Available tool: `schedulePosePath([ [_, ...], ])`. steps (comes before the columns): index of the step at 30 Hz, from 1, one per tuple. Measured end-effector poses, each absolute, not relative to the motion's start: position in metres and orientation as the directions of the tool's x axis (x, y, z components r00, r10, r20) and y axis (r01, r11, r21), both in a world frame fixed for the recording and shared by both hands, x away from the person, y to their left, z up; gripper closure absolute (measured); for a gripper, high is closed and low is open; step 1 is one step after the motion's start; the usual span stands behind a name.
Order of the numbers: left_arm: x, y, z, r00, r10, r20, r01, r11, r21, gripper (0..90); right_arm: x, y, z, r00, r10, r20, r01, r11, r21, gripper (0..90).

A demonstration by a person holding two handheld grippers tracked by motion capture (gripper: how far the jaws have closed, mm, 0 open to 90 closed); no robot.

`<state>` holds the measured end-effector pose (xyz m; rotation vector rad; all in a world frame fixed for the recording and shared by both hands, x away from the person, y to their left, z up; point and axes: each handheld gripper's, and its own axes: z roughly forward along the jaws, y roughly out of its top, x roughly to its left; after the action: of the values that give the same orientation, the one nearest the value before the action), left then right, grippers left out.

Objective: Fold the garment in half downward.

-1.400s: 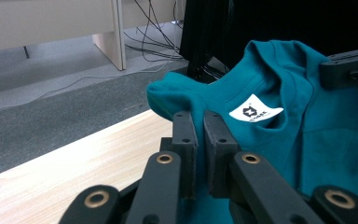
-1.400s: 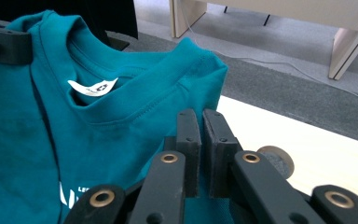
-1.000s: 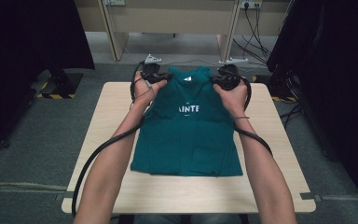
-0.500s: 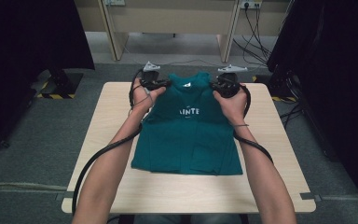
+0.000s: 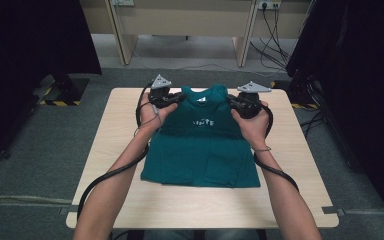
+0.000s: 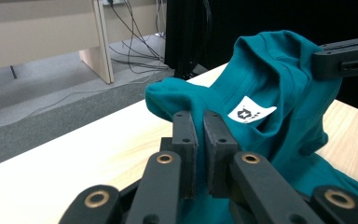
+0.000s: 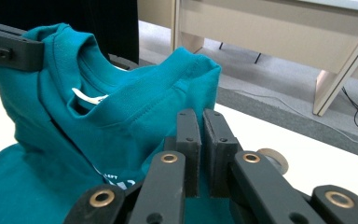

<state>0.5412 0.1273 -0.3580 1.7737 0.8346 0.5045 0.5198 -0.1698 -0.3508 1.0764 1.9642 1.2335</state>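
Both grippers, left (image 5: 177, 98) and right (image 5: 232, 101), clamp the shoulders of the shirt (image 5: 202, 150) on the table (image 5: 300, 165); sleeves are folded in, the crosswise fold remains.

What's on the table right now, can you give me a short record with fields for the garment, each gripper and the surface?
garment: teal T-shirt, lower part flat, collar end lifted off the table
left gripper: shut on the shirt's shoulder fabric
right gripper: shut on the other shoulder
label: white tag inside the collar
surface: light wooden table
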Motion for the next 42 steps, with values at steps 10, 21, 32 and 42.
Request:
schedulePosePath([
  [10,0.519,0.134,-0.366,0.681,0.731,-0.043,0.267,-0.193,0.944,84.6,0.490,-0.169,-0.358,-0.521,0.850,-0.077,0.280,0.256,0.925,86.4],
  [21,0.501,0.139,-0.372,0.691,0.722,-0.029,0.249,-0.201,0.948,84.5,0.467,-0.167,-0.362,-0.539,0.836,-0.107,0.241,0.274,0.931,86.4],
  [32,0.484,0.139,-0.378,0.703,0.711,-0.021,0.234,-0.203,0.951,84.5,0.453,-0.169,-0.369,-0.548,0.828,-0.119,0.227,0.283,0.932,86.3],
  [42,0.472,0.141,-0.385,0.705,0.709,-0.016,0.228,-0.205,0.952,84.5,0.437,-0.169,-0.376,-0.552,0.823,-0.131,0.210,0.289,0.934,86.1],
])
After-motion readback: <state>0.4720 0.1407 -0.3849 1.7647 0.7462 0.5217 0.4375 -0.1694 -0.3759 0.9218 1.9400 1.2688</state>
